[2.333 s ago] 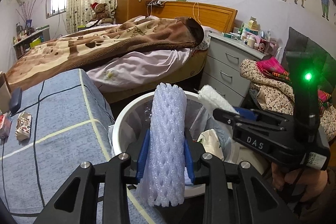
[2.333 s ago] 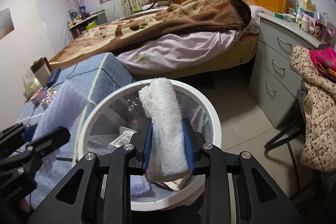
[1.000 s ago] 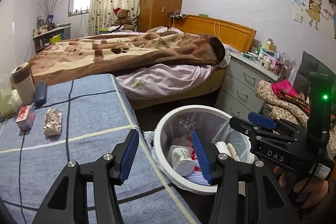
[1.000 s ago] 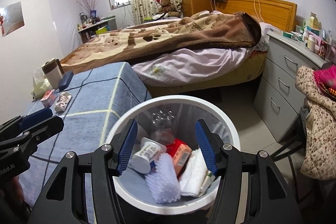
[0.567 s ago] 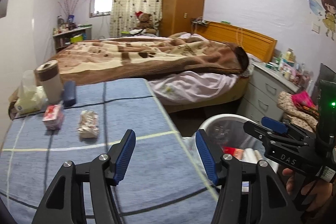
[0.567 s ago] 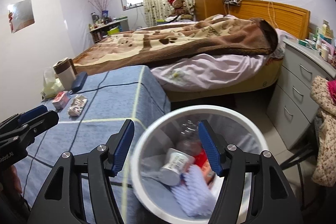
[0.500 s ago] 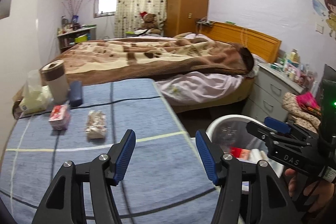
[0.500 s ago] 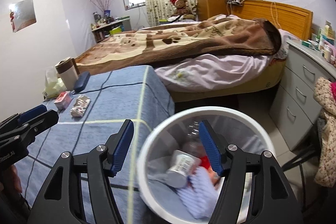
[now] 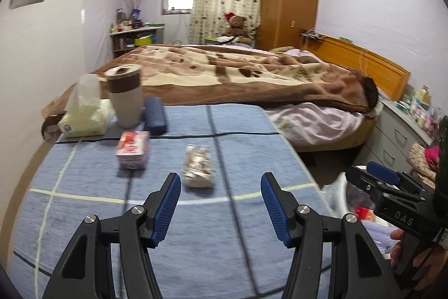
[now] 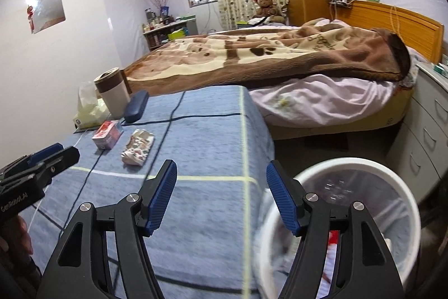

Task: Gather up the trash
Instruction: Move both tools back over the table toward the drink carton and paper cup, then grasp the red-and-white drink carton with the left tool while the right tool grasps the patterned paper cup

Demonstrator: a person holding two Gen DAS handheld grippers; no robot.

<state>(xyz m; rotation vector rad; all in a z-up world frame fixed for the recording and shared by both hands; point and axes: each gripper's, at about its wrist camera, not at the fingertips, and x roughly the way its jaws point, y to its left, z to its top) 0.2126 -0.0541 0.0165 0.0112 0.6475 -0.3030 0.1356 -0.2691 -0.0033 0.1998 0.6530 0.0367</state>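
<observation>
A crumpled printed wrapper (image 9: 198, 167) (image 10: 138, 147) lies on the blue tablecloth (image 9: 92, 215), with a small pink box (image 9: 133, 149) (image 10: 107, 135) to its left. My left gripper (image 9: 219, 182) hovers just short of the wrapper, open and empty. My right gripper (image 10: 221, 170) is also open and empty, over the table's right edge. The white trash bin (image 10: 350, 167) stands on the floor to its lower right, with trash inside. In the left wrist view the bin's liner (image 9: 334, 191) shows behind the right gripper (image 9: 383, 178).
At the table's far left stand a tissue pack (image 9: 81, 116), a brown-banded cup (image 9: 126, 97) and a dark blue case (image 9: 155, 115). A bed with a brown blanket (image 9: 252, 74) lies beyond. Grey drawers (image 10: 425, 131) stand at the right.
Both grippers held foam rolls over the bin, then let them go into it. Since then both have swung left from the bin toward the table, jaws wider.
</observation>
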